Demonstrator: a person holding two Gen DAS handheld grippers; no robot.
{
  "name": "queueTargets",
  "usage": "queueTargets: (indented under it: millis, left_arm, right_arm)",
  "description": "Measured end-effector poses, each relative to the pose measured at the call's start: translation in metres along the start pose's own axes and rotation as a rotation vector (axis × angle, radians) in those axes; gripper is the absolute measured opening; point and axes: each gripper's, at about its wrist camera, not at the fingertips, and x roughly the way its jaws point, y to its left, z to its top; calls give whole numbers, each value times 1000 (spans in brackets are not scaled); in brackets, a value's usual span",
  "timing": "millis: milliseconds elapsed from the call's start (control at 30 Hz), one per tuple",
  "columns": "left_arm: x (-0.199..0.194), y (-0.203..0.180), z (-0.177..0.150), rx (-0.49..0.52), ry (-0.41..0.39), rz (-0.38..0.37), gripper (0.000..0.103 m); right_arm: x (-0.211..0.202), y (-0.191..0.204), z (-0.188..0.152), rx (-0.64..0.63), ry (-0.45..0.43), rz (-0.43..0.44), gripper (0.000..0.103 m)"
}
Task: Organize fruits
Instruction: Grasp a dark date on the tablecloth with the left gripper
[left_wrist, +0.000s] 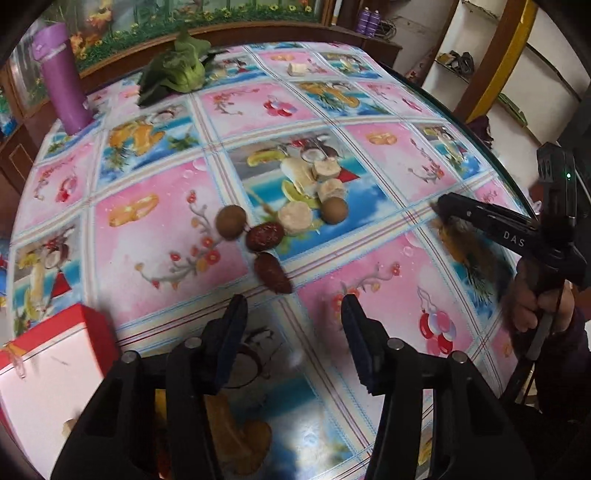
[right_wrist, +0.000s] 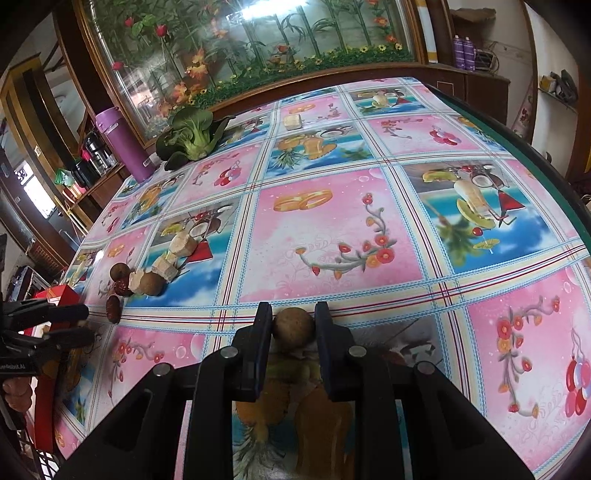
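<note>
We see wide bare tablecloth (right_wrist: 325, 236) ahead, our right gripper (right_wrist: 293, 325) low, pinching a brown round fruit (right_wrist: 293, 328), our left gripper (left_wrist: 293, 314) spread, empty, near the dates (left_wrist: 273, 273).

The bench (right_wrist: 325, 236) is covered by a glossy cloth printed with pink and blue fruit squares. Two brown round fruits (left_wrist: 231, 222), two red dates (left_wrist: 265, 235) and pale banana slices (left_wrist: 295, 218) are clustered on it. A leafy green vegetable (left_wrist: 177, 68), a purple bottle (left_wrist: 62, 79) and a red-and-white box (left_wrist: 48, 373) are also carried.
</note>
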Motion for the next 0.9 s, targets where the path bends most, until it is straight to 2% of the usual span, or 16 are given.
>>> queueTargets:
  millis: [100,200,367,633,800,833,900]
  left_arm:
    - [4,4,6,-36,-2,48,54]
    - [14,6,9,-84,21,52,54]
    - [21,2,12,-164,13,33,55]
    - [31,5,15,-328,2,93,54]
    - [33,5,17,-361,-10,124,43]
    - [33,6,18,-372,-12,118,33]
    - [34,6,18,-376,-14,122,30]
  right_arm:
    - [0,1,0,-1,0,4,22]
    - [0,1,0,-1,0,4,22]
    - [0,1,0,-1,0,3,22]
    - [1,2,0,-2,1,9,22]
    - [1,1,0,-2,1,8,22]
    - [1,1,0,-2,1,9,22]
    - [1,1,0,-1,1,9,22]
